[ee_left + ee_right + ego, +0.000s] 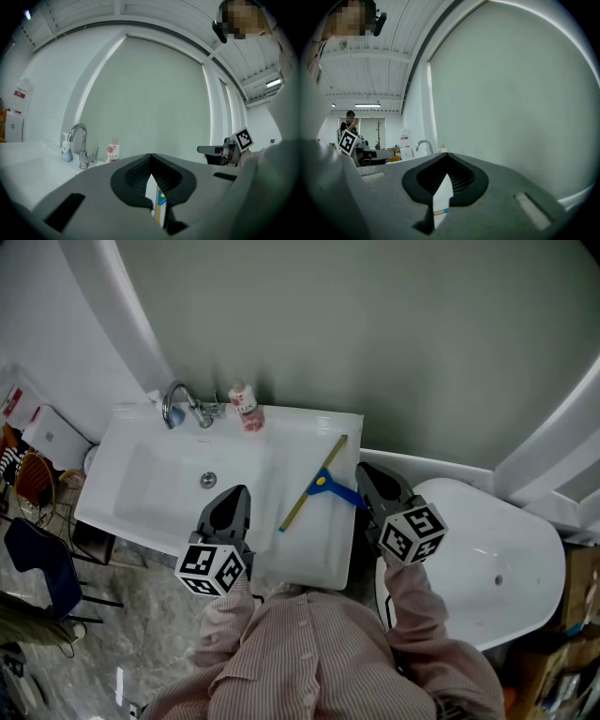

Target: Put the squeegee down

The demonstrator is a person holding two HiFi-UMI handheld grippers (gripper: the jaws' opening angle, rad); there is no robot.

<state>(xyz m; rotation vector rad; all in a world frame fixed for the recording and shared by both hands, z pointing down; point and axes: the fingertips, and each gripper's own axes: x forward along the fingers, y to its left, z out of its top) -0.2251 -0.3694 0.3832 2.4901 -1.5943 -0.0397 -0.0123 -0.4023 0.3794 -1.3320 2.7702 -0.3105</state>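
The squeegee, a long yellow-green blade with a blue handle, lies flat on the right side of the white sink. My right gripper is shut and empty; it hovers just right of the blue handle and covers its end. My left gripper is also shut and empty, above the basin's front edge, left of the blade. A strip of the squeegee shows below the closed tips in the left gripper view. The right gripper view shows a sliver of the squeegee the same way.
A chrome faucet and a pink soap bottle stand at the sink's back edge, with the drain in the basin. A white bathtub lies to the right. A dark chair and clutter stand on the floor at left.
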